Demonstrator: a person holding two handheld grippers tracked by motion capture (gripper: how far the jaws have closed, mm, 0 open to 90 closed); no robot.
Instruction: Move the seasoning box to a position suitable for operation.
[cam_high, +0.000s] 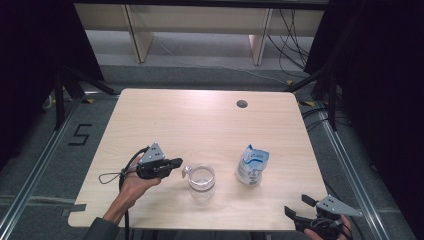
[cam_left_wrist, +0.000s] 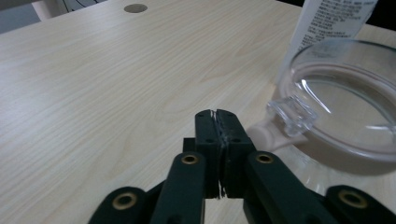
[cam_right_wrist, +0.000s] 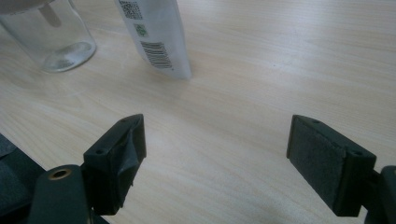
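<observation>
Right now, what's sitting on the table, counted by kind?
Clear glass jar: 1
White and blue pouch: 1
Total on the table: 2

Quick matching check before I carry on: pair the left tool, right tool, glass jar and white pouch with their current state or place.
Things:
1. left tool
2. right tool
3. glass jar
4. white pouch

States:
A. stands upright, to the right of the jar in the high view
B. jaws shut, nothing between them, beside the jar's handle
C. jaws wide open, near the table's front right corner
D. clear, with a small handle

Pairs: 1-B, 2-C, 3-D, 4-A
</observation>
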